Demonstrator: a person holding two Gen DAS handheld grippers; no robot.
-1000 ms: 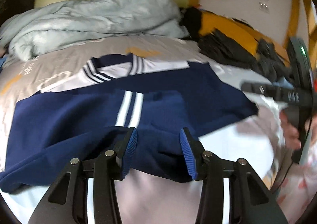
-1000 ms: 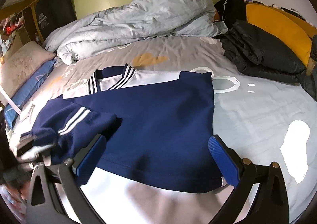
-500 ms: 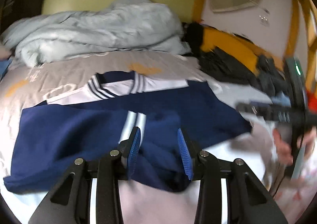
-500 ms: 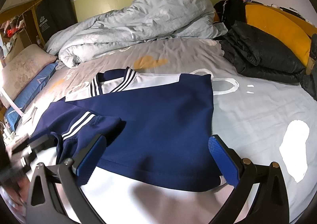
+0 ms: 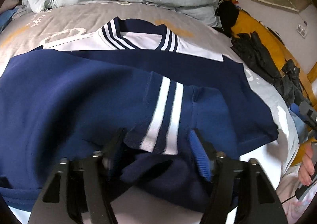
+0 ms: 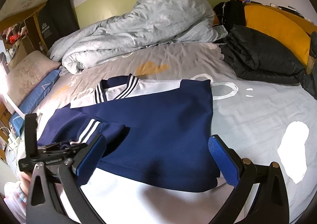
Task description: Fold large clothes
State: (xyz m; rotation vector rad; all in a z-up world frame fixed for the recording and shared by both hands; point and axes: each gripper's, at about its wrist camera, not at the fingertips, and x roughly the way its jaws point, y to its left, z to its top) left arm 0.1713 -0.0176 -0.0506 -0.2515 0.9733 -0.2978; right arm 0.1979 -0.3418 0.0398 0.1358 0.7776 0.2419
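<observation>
A navy shirt [image 5: 79,95] with a white yoke and striped collar lies flat on the bed [image 6: 247,117]. Its left sleeve [image 5: 164,115], with two white cuff stripes, is folded across the body. My left gripper [image 5: 156,148] has the bunched cuff between its pads, fabric touching both, while its jaws are opening. The right wrist view shows the same sleeve [image 6: 87,130] lying on the shirt [image 6: 158,121], with the left gripper [image 6: 49,150] at its end. My right gripper [image 6: 156,141] stands wide open just above the shirt's near hem, holding nothing.
A rumpled grey duvet [image 6: 148,25] fills the far side of the bed. A folded black jacket [image 6: 257,59] lies at the right by an orange bed rail [image 6: 277,23]. Pillows [image 6: 29,71] are at the left. A hand [image 5: 307,166] holds the right gripper.
My left gripper has come forward and down over the shirt and rolled a little, the sleeve cuff staying between its fingers. The right gripper has stayed where it was.
</observation>
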